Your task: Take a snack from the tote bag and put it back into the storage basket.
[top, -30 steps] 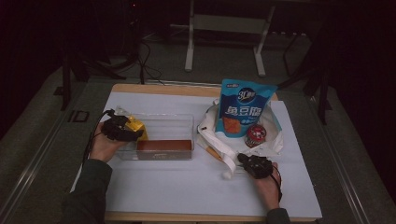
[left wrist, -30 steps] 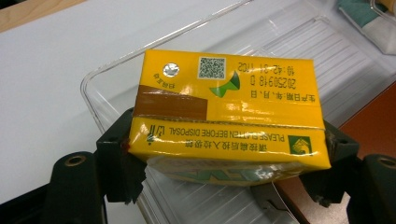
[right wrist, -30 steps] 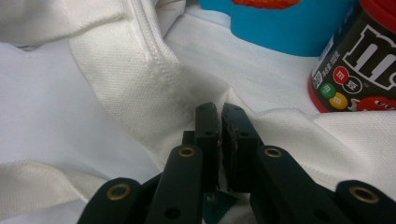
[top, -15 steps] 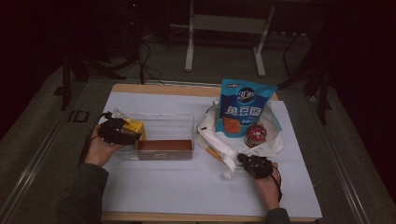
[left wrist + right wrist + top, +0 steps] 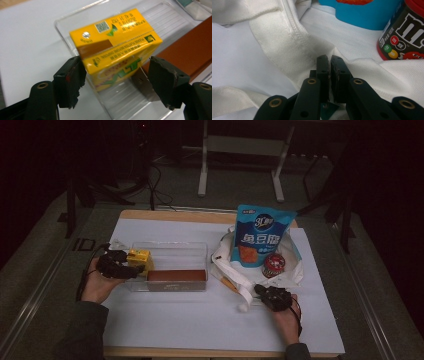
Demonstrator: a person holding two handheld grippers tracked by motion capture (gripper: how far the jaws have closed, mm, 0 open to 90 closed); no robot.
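Observation:
A yellow drink carton (image 5: 139, 259) (image 5: 115, 45) leans tilted on the left end of a clear plastic bin (image 5: 170, 245) (image 5: 120, 105). My left gripper (image 5: 131, 269) (image 5: 116, 70) straddles it. One pad touches the carton's side and the other stands off with a gap; the jaws have just been closing a little. A brown box (image 5: 176, 275) (image 5: 185, 52) lies in the bin. My right gripper (image 5: 260, 291) (image 5: 329, 62) is shut, and its tips nip the cloth of the white bag (image 5: 295, 270) (image 5: 287, 45).
A blue snack pouch (image 5: 260, 237) (image 5: 367, 12) and a red M&M's can (image 5: 273, 265) (image 5: 404, 32) sit on the bag. The bag's strap (image 5: 240, 285) trails toward the near edge. A white sheet (image 5: 200, 320) covers the table, bare in front.
My left hand has drawn slightly left and nearer, with the carton still between the jaws at the bin's left end. The right hand has kept still.

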